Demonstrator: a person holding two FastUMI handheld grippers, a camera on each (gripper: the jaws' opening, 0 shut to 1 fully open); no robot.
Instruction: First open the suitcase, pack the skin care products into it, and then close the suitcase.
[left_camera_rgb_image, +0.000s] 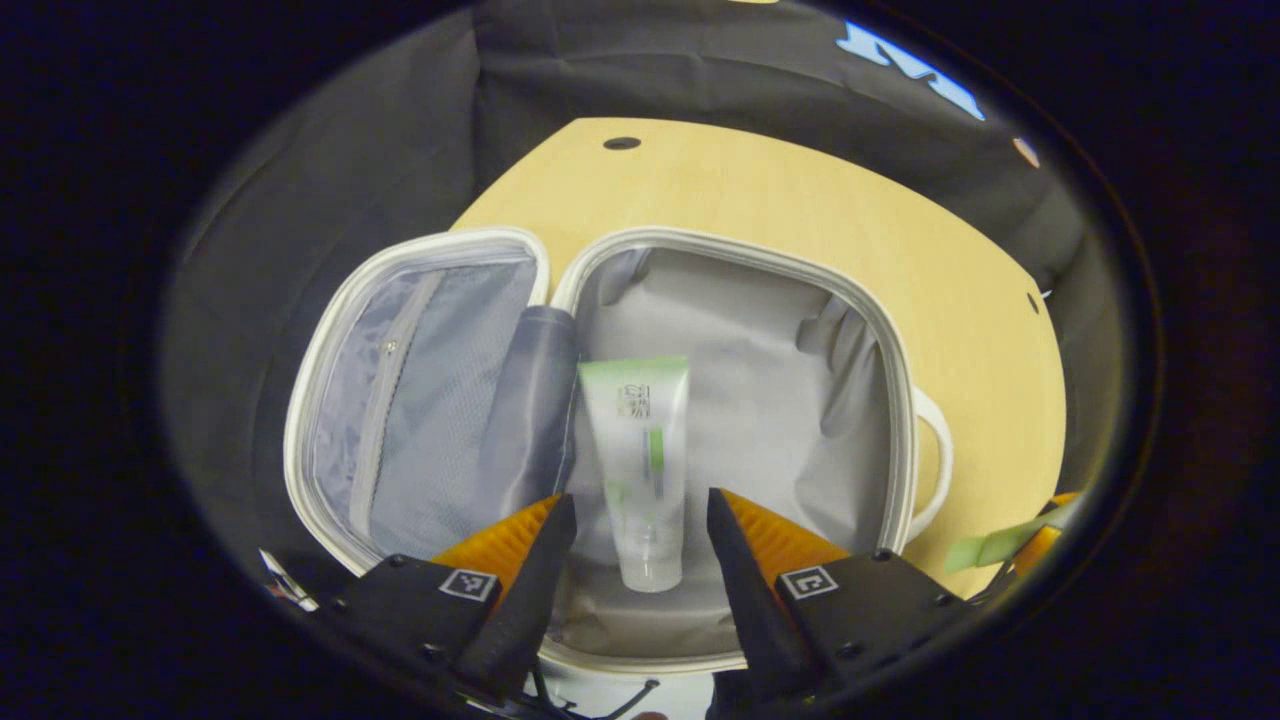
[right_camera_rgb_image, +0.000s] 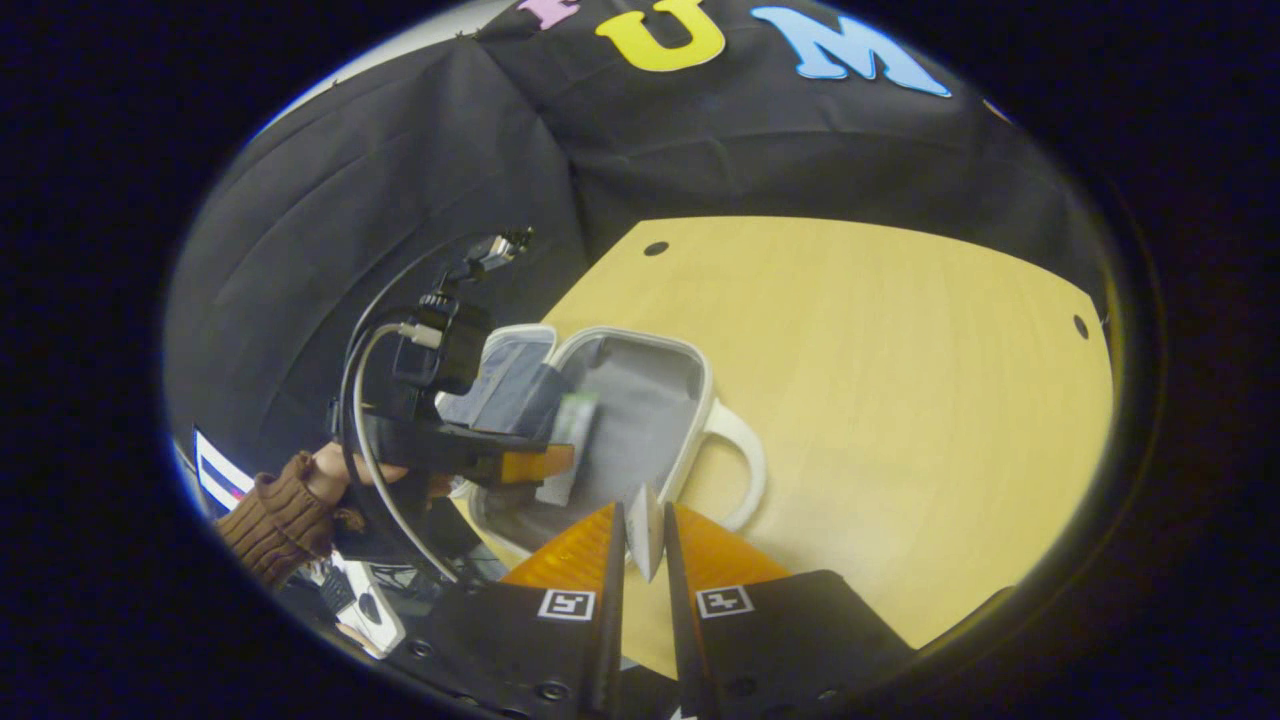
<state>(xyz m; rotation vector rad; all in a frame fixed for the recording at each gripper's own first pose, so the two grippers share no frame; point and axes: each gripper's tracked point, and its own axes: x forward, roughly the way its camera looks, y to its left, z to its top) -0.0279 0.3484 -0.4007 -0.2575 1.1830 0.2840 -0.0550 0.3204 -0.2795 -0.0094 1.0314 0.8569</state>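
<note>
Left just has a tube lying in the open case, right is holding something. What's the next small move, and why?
Probably carry the right gripper over the open suitcase and lower its tube inside. Its fingers are closed on that tube above the table, beside the case. One tube already lies on the lining between the open fingers of the left gripper, so lift the left clear first.
</note>
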